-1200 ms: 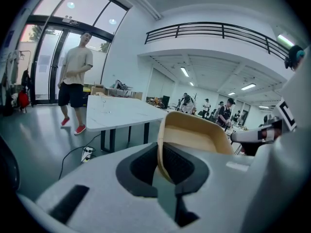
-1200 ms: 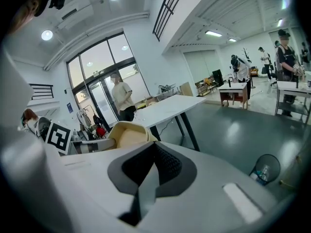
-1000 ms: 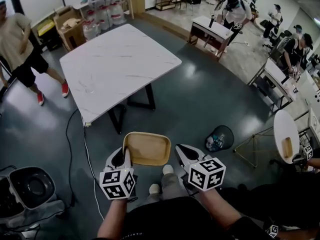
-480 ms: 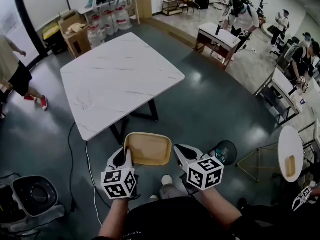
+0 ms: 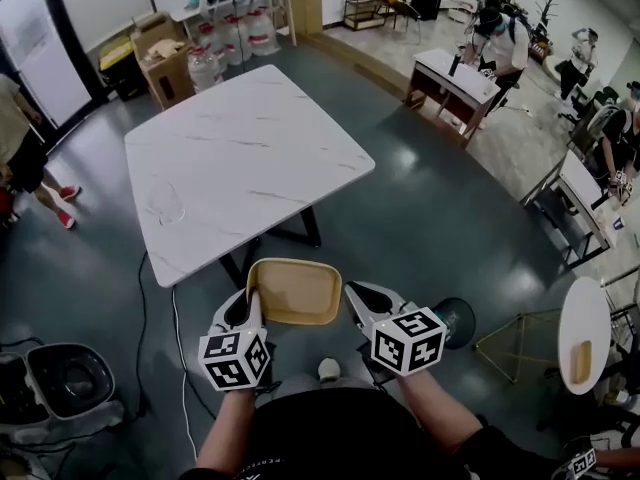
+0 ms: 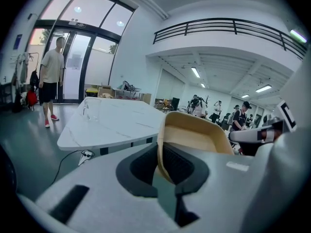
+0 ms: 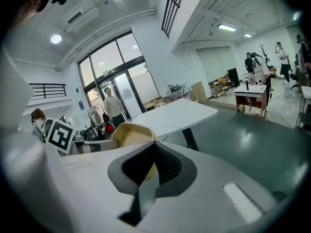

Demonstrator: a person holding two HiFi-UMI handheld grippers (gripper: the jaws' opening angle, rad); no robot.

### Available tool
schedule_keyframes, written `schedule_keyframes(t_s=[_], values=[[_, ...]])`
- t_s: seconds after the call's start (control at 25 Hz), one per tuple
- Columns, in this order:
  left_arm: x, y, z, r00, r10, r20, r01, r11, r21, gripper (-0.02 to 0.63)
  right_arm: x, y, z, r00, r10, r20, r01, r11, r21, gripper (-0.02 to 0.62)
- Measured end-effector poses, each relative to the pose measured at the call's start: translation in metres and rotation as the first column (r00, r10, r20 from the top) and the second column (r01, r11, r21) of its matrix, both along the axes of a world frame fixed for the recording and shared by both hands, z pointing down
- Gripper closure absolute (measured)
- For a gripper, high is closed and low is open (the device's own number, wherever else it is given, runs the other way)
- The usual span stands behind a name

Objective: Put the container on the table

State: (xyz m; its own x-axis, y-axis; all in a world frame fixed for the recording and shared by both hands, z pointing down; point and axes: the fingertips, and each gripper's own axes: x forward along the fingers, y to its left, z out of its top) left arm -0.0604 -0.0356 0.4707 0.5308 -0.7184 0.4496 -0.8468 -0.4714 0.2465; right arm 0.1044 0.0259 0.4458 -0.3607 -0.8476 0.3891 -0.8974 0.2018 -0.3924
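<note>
A shallow tan container [image 5: 293,291] hangs in the air between my two grippers, just short of the white marble table [image 5: 240,153]. My left gripper [image 5: 250,306] is shut on its left rim. My right gripper [image 5: 352,296] is shut on its right rim. In the left gripper view the container [image 6: 194,132] stands up from between the jaws, with the table [image 6: 112,120] ahead of it. In the right gripper view the container [image 7: 127,132] lies left of the jaws and the table [image 7: 177,113] is beyond.
A clear glass [image 5: 170,190] stands on the table near its left edge. A person [image 5: 20,153] walks at the far left. A black bin [image 5: 60,380] sits on the floor at lower left, a cable [image 5: 170,298] trails beside it. Desks and people fill the right.
The table has come nearer, and both grippers with the container have moved forward toward its near edge. The person at the left has walked further left.
</note>
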Motion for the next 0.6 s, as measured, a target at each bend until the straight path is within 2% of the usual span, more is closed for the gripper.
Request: schedule_keyframes(t_s=[0.6], values=[[0.017,-0.056,0.003,0.999,-0.036,0.006,0.036,0.999,-0.006,0.584,0.023,-0.057,0.002,1.000,-0.026,-0.003,0.026,1.000,0.003,0.594]])
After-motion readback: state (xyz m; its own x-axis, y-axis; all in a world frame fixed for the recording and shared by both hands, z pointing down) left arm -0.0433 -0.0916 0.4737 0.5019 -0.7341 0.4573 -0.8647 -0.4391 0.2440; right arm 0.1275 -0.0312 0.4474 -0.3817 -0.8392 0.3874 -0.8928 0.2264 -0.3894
